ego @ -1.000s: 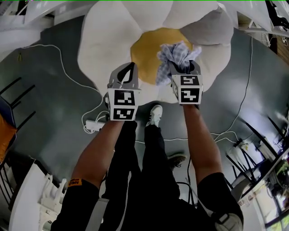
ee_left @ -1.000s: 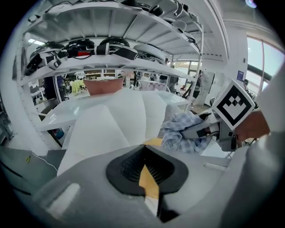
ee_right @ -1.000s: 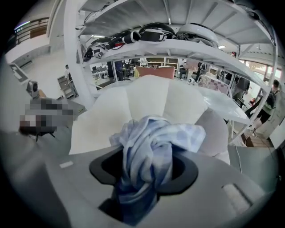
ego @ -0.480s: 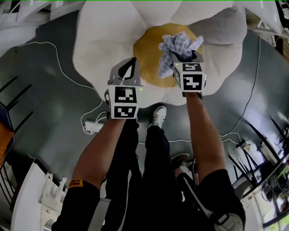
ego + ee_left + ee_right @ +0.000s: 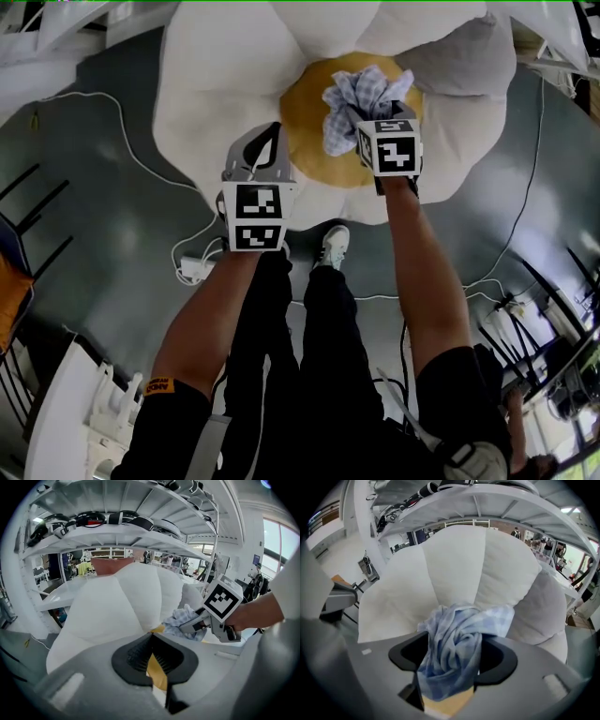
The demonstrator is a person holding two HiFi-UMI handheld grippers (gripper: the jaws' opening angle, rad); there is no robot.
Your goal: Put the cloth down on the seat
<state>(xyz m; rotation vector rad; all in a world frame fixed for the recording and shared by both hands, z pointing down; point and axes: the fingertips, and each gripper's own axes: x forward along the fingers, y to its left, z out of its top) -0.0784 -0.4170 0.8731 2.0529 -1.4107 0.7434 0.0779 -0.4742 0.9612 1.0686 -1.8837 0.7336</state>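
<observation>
The seat is a big flower-shaped cushion with white petals (image 5: 216, 84) and a yellow centre (image 5: 305, 136). A crumpled blue-and-white checked cloth (image 5: 361, 94) hangs just over that centre, bunched between the jaws of my right gripper (image 5: 373, 117). In the right gripper view the cloth (image 5: 457, 644) sits between the jaws of the right gripper (image 5: 452, 656), which are opening, with dark gaps at its sides. My left gripper (image 5: 272, 141) hovers over the cushion's near edge, to the left of the cloth, its jaws closed and empty. The left gripper view shows the left gripper (image 5: 152, 644), the cloth (image 5: 178, 620) and the petals (image 5: 117, 602).
A white power strip (image 5: 192, 267) with its cable lies on the grey floor left of the person's shoe (image 5: 328, 246). Black chair legs (image 5: 28, 206) stand at far left, a white rack (image 5: 84, 403) at lower left. White shelving (image 5: 117, 527) rises behind the cushion.
The right gripper has carried the cloth forward and a little left, to above the yellow centre. The left gripper has hardly moved.
</observation>
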